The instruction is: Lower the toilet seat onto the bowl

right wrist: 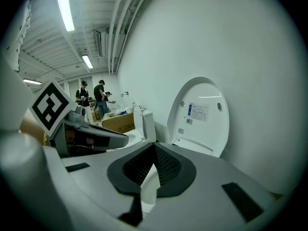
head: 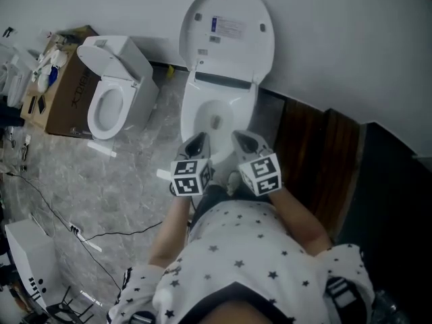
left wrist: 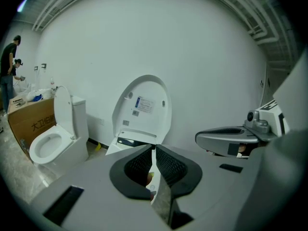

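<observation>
The toilet [head: 202, 106] stands with its back to a plain white wall [head: 337, 39] on a floor [head: 135, 174] of grey, marbled stone. Its lid [head: 226, 32] is up and leans on the wall: a solid, glossy white oval with a small printed label [head: 228, 25] near the top and round bumpers at its sides. Below it the bowl [head: 216, 121] is open. A broad white ring lies flat round the opening – whether that is the toilet seat or the bare rim I cannot tell.

To the left of the toilet there is open floor, then a second white toilet [head: 111, 90] with its seat down and, beyond it, a brown cardboard box [head: 67, 90]. To the right of the toilet a dark wooden panel [head: 317, 154] comes close, so there is less room on that side. A thin cable [head: 101, 235] trails over the floor in front and to the left.

In front of the toilet, over the bowl's front edge, the person holds the left hand-held gripper [head: 197, 144] and the right hand-held gripper [head: 246, 140] side by side – each has its dark, ribbed jaws together on nothing, and both point at the lid.
</observation>
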{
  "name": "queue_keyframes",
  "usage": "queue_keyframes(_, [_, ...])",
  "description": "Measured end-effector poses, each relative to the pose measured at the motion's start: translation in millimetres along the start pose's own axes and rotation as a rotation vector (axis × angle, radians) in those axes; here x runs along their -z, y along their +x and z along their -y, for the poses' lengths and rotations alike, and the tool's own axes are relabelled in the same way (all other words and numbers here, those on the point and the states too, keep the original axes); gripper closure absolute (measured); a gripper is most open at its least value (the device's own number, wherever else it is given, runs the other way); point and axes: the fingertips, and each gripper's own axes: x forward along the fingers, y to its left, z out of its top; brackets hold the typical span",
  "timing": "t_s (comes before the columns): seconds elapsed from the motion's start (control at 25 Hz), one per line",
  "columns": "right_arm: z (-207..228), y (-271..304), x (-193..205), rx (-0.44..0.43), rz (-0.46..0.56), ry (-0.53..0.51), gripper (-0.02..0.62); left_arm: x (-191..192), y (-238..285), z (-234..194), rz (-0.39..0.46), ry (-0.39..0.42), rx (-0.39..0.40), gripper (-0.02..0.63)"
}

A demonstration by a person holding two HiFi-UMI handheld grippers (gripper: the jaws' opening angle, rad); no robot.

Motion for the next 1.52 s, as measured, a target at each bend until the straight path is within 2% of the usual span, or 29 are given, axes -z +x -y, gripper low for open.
queue_keyframes(0.44, [-5, -23, -24, -0.073, 0.052, -0.027, 0.588, -20, -13, 30, 0.053, 0.041, 0.020, 0.581])
queue_keyframes(0.68, [3, -29, -26, -0.067, 0.081, -0.044, 0.588, -23, -16, 40, 0.063, 0.052, 0.023, 0.581])
queue_keyframes(1.52, [11, -34, -19, -0.049, 0.076, -0.035, 0.589, -24, -18, 47, 0.069, 0.070, 0.016, 0.581])
